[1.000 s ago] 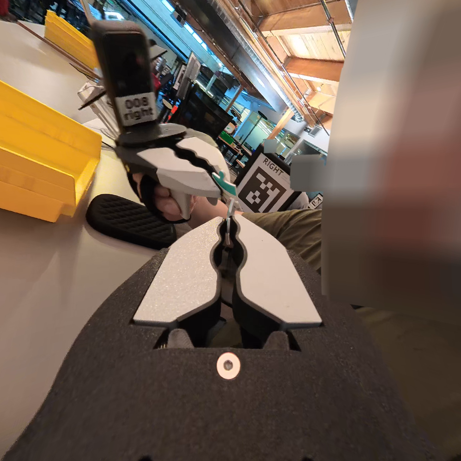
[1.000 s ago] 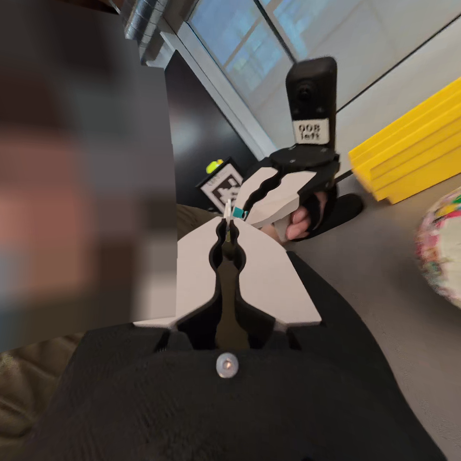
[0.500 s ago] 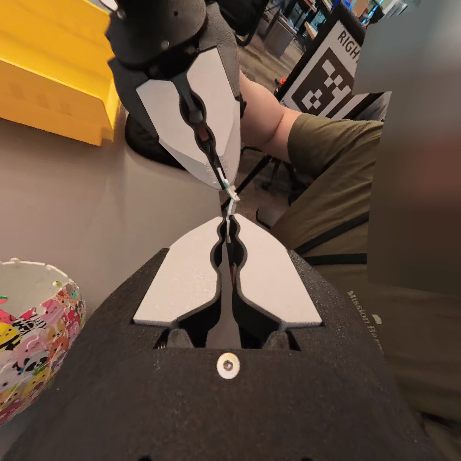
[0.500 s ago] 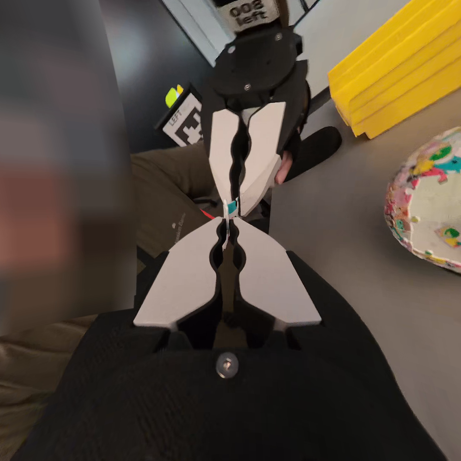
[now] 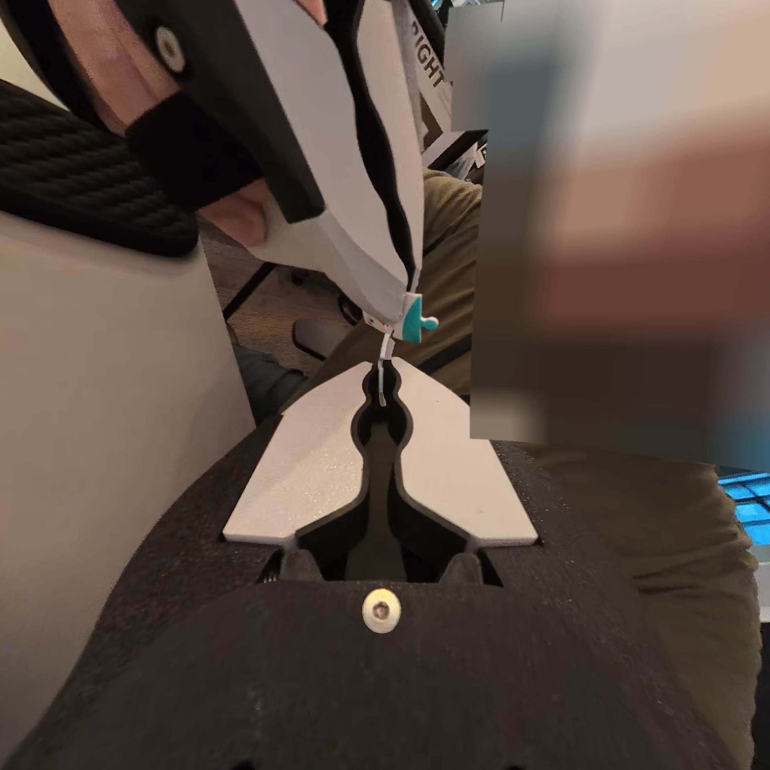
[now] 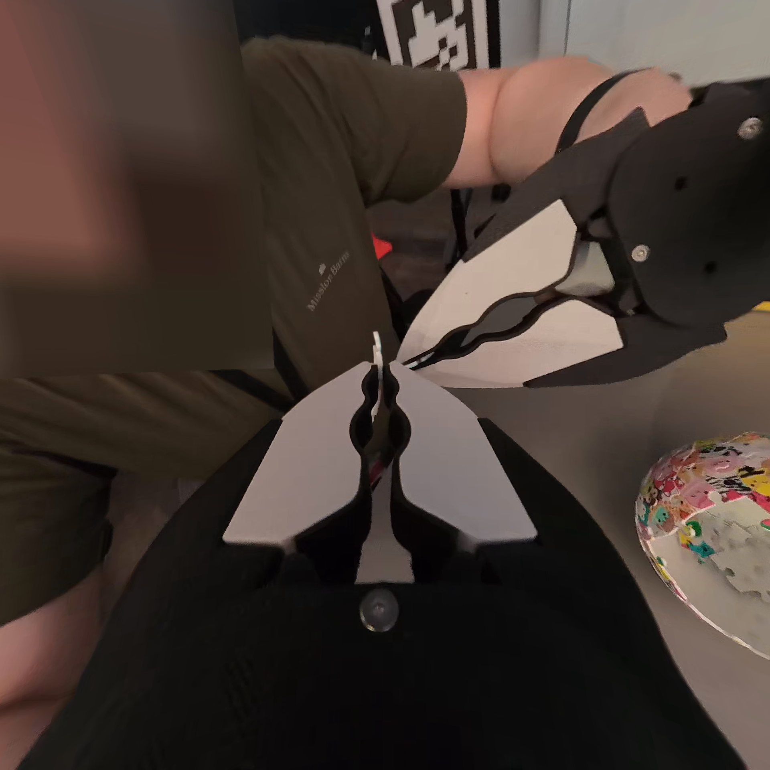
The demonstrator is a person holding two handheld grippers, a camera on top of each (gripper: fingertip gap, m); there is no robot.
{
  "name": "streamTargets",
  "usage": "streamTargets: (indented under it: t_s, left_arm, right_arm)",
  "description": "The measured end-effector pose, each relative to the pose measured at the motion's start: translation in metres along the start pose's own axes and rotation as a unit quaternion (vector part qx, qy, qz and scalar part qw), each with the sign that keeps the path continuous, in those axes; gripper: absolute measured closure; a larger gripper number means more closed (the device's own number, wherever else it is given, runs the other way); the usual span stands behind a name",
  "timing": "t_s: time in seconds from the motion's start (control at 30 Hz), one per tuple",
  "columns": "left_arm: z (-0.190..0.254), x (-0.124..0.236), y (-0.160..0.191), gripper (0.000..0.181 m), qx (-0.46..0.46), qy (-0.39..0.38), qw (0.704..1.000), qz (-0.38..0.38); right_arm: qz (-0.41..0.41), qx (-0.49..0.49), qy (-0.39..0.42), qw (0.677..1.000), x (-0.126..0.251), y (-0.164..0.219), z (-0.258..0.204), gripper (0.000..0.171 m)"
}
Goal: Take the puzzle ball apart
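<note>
In the left wrist view my left gripper (image 5: 382, 366) is shut on a thin white puzzle piece (image 5: 381, 385) seen edge-on. My right gripper (image 5: 410, 287) reaches in from the top and is shut on a teal and white puzzle piece (image 5: 413, 321). The two pieces meet between the tips; I cannot tell whether they are still locked together. In the right wrist view my right gripper (image 6: 380, 366) pinches its piece (image 6: 377, 348), and the left gripper (image 6: 406, 361) comes in from the right, tip to tip. The rest of the puzzle ball (image 6: 708, 521), an open colourful shell, lies on the table at the right.
The grey table (image 5: 104, 375) lies left of the grippers, with a black padded rest (image 5: 75, 175) on it. The person's olive shirt (image 6: 333, 166) and bare arm (image 6: 521, 125) are close behind the tips. A black and white marker board (image 6: 437, 33) stands behind. Both grippers' tips are close together, under 4 cm apart.
Both grippers stay shut on their pieces and have swung round each other, tips together. The right gripper now comes in steeply from above. The ball and yellow bins have left the left view.
</note>
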State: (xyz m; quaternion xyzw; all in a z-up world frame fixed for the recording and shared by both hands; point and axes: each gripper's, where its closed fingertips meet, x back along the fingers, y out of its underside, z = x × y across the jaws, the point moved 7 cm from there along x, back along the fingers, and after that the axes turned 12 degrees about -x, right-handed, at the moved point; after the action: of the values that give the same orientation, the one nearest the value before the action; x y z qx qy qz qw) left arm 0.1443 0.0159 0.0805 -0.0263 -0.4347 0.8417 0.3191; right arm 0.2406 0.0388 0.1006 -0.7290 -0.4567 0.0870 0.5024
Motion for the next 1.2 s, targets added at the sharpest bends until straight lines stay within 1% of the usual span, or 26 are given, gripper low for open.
streamTargets:
  t_s: [0.2,0.27,0.33,0.4,0.43,0.47,0.5,0.53,0.57,0.6,0.63,0.67,0.7,0.77,0.83,0.9,0.97,1.0,1.03,1.1,1.13,1.17,1.2]
  left_arm:
    - [-0.006,-0.011,0.009,0.179,0.041,0.049,0.998,-0.017]
    - [-0.009,-0.012,0.011,0.179,0.038,0.044,0.998,-0.016]
    - [-0.006,-0.009,0.012,0.179,0.024,0.044,0.999,0.008]
    - [0.002,-0.001,0.014,0.179,0.003,0.032,0.999,0.043]
    - [0.006,0.004,0.017,0.179,-0.01,0.014,0.998,0.058]
    - [0.01,0.01,0.019,0.179,-0.026,-0.007,0.997,0.074]
    - [0.014,0.017,0.022,0.179,-0.039,-0.027,0.994,0.094]
    - [0.017,0.023,0.024,0.179,-0.049,-0.051,0.992,0.105]
    - [0.02,0.028,0.027,0.179,-0.062,-0.074,0.989,0.112]
    - [0.022,0.033,0.029,0.179,-0.074,-0.099,0.985,0.117]
    - [0.023,0.037,0.03,0.179,-0.085,-0.122,0.982,0.117]
    - [0.025,0.04,0.03,0.179,-0.095,-0.137,0.979,0.12]
    - [0.026,0.041,0.028,0.179,-0.1,-0.145,0.976,0.127]
    - [0.029,0.041,0.024,0.179,-0.103,-0.152,0.973,0.14]
    - [0.03,0.037,0.02,0.179,-0.113,-0.16,0.972,0.133]
    - [0.031,0.032,0.018,0.179,-0.12,-0.176,0.97,0.117]
    - [0.035,0.028,0.015,0.179,-0.125,-0.181,0.969,0.11]
    - [0.036,0.027,0.013,0.179,-0.128,-0.188,0.968,0.11]
    - [0.037,0.027,0.012,0.179,-0.134,-0.199,0.964,0.112]
    - [0.035,0.028,0.007,0.179,-0.147,-0.227,0.955,0.119]
    - [0.031,0.029,0.003,0.179,-0.152,-0.249,0.949,0.12]
    - [0.023,0.03,-0.001,0.179,-0.155,-0.28,0.94,0.118]
    - [0.014,0.031,-0.005,0.179,-0.159,-0.313,0.929,0.116]
  right_arm:
    - [-0.104,0.025,-0.011,0.994,-0.009,-0.022,-0.007,0.168]
    - [-0.118,0.039,0.005,0.992,-0.008,-0.027,-0.01,0.168]
    - [-0.085,0.048,0.01,0.995,0.004,-0.024,-0.02,0.168]
    - [-0.031,0.068,0.059,0.995,0.036,-0.006,-0.028,0.168]
    - [0.004,0.063,0.107,0.992,0.061,0.006,-0.028,0.168]
    - [0.038,0.039,0.187,0.981,0.093,0.023,-0.023,0.168]
    - [0.06,-0.005,0.294,0.954,0.131,0.045,-0.013,0.168]
    - [0.081,-0.07,0.398,0.911,0.173,0.073,0.0,0.168]
    - [0.112,-0.154,0.467,0.863,0.21,0.103,0.012,0.168]
    - [0.139,-0.249,0.491,0.823,0.238,0.133,0.026,0.168]
    - [0.159,-0.323,0.498,0.789,0.255,0.159,0.041,0.168]
    - [0.161,-0.367,0.504,0.766,0.261,0.18,0.056,0.168]
    - [0.14,-0.391,0.51,0.753,0.26,0.194,0.07,0.168]
    - [0.079,-0.42,0.529,0.733,0.251,0.208,0.099,0.168]
    - [0.038,-0.429,0.535,0.727,0.242,0.212,0.125,0.168]
    - [0.03,-0.465,0.53,0.709,0.243,0.221,0.144,0.168]
    - [0.038,-0.474,0.539,0.696,0.249,0.228,0.154,0.165]
    - [0.032,-0.466,0.558,0.686,0.253,0.231,0.154,0.151]
    - [0.025,-0.448,0.579,0.681,0.256,0.23,0.151,0.145]
    - [0.028,-0.388,0.63,0.672,0.261,0.217,0.135,0.144]
    - [0.042,-0.355,0.655,0.666,0.262,0.206,0.121,0.144]
    - [0.069,-0.322,0.68,0.656,0.261,0.192,0.104,0.144]
    - [0.112,-0.282,0.689,0.659,0.255,0.174,0.084,0.144]
